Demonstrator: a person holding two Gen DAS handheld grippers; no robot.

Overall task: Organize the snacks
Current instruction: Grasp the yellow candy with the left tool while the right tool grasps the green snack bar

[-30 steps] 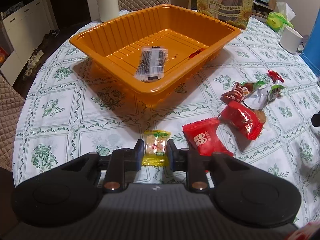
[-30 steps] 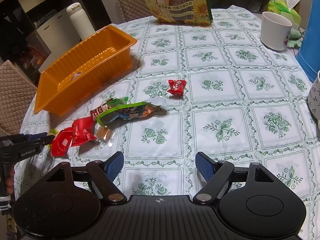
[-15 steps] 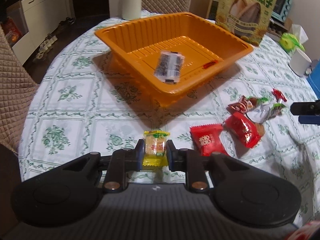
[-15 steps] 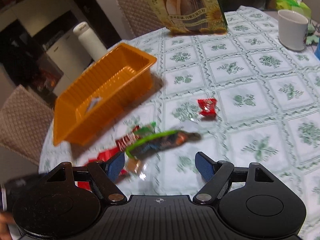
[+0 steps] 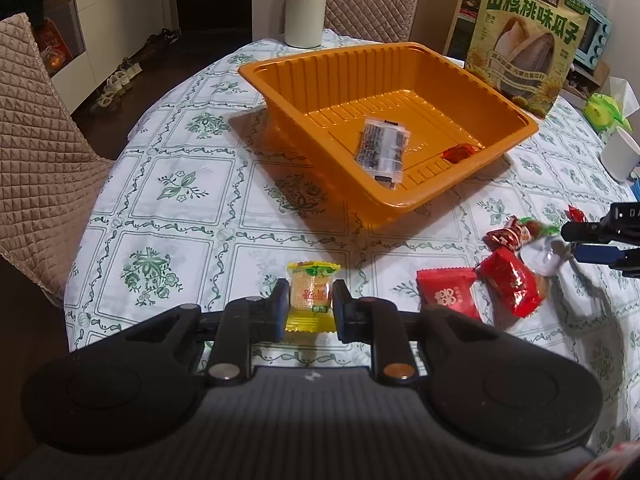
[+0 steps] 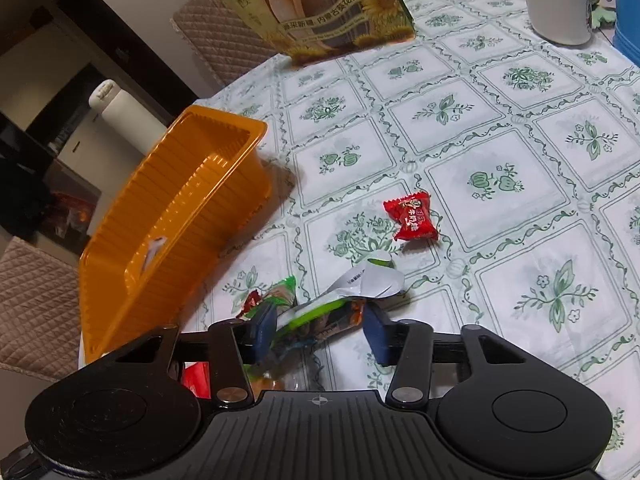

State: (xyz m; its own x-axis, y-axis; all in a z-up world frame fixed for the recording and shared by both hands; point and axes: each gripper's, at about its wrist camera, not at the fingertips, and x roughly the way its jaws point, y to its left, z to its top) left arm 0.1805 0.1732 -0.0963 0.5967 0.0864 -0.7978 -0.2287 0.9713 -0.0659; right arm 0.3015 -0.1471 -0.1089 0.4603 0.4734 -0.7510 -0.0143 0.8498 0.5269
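So far only two snacks lay in the orange tray [image 5: 404, 60], the left gripper [image 5: 310, 304] was clamped on a yellow candy [image 5: 311, 294], the right gripper [image 6: 318, 326] had just been closing around a green-edged wrapper [image 6: 320, 312], and several red candies [image 5: 508, 280] still sat near the tabletop's [image 5: 180, 200] front edge.

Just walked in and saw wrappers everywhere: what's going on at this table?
A person is sorting snacks into the orange tray, a gripper in each hand. The left gripper is shut on a yellow candy. The right gripper's fingers have just been closing around a green-edged wrapper. Several red candies lie loose on the table.
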